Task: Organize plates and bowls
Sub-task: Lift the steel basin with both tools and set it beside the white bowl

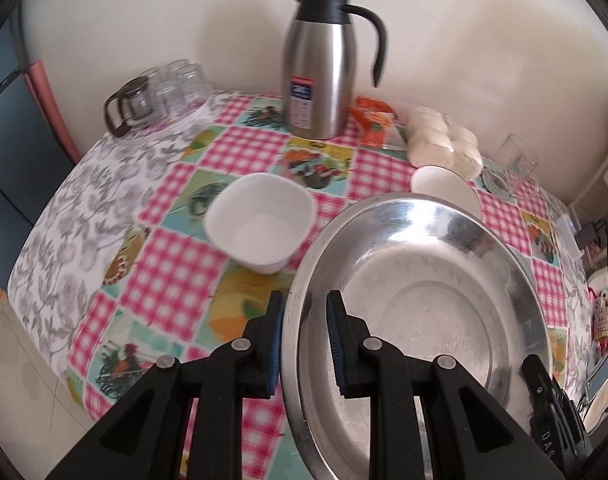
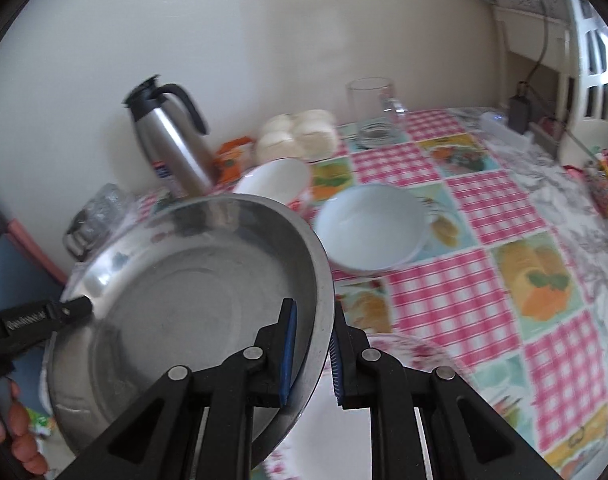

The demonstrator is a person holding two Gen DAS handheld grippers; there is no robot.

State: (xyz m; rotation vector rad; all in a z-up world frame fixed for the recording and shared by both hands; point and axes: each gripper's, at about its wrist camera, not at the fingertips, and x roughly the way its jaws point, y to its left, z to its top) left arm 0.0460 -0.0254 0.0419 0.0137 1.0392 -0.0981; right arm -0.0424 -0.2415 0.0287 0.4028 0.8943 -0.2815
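Note:
A wide steel basin (image 1: 424,300) (image 2: 183,280) hangs tilted above the checked tablecloth, held by both grippers. My left gripper (image 1: 306,300) is shut on its left rim, one pad inside and one outside. My right gripper (image 2: 312,308) is shut on the opposite rim in the same way. Each gripper shows at the far rim in the other's view. A white square bowl (image 1: 259,220) (image 2: 370,228) sits on the cloth beyond the basin. A second white bowl (image 1: 444,188) (image 2: 275,180) stands behind the basin's far edge, partly hidden.
A steel thermos jug (image 1: 324,72) stands at the wall with an orange packet (image 1: 374,120) and bagged white buns (image 1: 444,140) beside it. Glass cups and a teapot (image 1: 159,96) fill the back left corner. A glass mug (image 2: 372,108) stands at the back right. A blurred floral plate (image 2: 400,348) lies below the right gripper.

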